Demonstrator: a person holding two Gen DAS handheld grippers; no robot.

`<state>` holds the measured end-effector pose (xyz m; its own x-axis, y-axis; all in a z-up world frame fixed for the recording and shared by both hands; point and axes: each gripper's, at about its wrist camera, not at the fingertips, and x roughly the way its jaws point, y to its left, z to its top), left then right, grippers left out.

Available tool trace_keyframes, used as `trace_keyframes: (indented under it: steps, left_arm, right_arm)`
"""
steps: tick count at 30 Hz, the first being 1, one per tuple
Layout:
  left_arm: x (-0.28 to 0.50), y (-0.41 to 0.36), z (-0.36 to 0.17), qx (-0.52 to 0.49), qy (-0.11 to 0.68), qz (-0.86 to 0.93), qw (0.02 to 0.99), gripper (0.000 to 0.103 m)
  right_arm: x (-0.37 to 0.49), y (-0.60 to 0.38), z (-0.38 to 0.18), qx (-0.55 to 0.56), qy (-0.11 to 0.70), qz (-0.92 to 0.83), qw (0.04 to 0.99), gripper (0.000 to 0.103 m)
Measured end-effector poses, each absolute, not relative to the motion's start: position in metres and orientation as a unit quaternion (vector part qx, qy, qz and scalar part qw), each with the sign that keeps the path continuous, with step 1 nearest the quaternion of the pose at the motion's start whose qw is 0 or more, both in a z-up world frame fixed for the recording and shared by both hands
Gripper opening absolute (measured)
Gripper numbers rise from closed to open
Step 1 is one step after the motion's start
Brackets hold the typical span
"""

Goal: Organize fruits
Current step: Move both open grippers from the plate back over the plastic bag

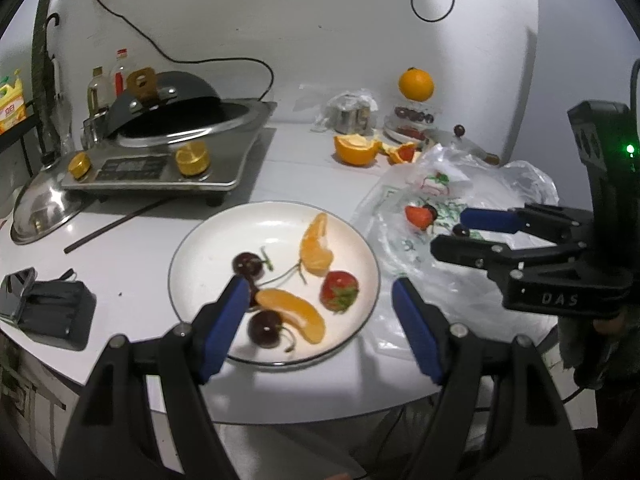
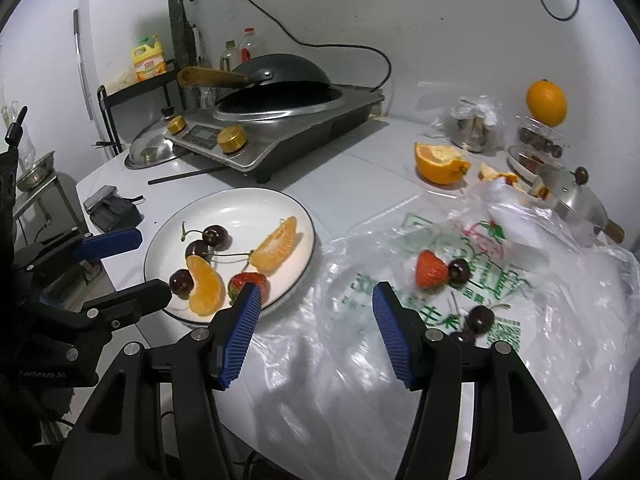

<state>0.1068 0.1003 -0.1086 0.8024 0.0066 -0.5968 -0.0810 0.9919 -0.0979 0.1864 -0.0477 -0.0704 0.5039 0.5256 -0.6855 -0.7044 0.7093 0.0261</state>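
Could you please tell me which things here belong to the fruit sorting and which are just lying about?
Job: plate, cherries, orange segments, strawberries, bag, loose strawberry.
Lying about: cooker, wok, lid, phone, bottles.

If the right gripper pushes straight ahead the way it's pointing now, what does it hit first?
Most likely the crumpled plastic bag lying on the counter: the open, empty right gripper points down at bare plastic. The strawberry on the bag lies further on, to the right; depth is uncertain.

Induction cooker [image 1: 160, 164] with tilted wok [image 1: 168, 96]; steel lid [image 1: 44, 208] beside it.
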Motion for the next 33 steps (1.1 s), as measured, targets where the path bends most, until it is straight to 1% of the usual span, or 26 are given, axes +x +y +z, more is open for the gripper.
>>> trace_keyframes:
  steps: [14, 25, 30, 33]
  left_arm:
    - [0.125, 0.057, -0.109, -0.034, 0.328, 0.000, 0.944, 0.075]
    - [0.143, 0.037, -0.116, -0.025, 0.344, -0.012, 0.939, 0.075]
    - [0.152, 0.035, -0.120, -0.022, 0.351, -0.015, 0.936, 0.075]
    - [0.157, 0.034, -0.122, -0.022, 0.354, -0.017, 0.935, 0.075]
  right_arm:
    - [0.200, -0.102, -0.077, -0.104, 0.352, 0.327, 0.871, 0.061]
    - [0.218, -0.128, -0.093, -0.094, 0.369, 0.303, 0.873, 0.061]
    - [0.229, -0.129, -0.102, -0.094, 0.382, 0.295, 0.871, 0.058]
    - [0.237, -0.127, -0.110, -0.099, 0.392, 0.290, 0.867, 0.053]
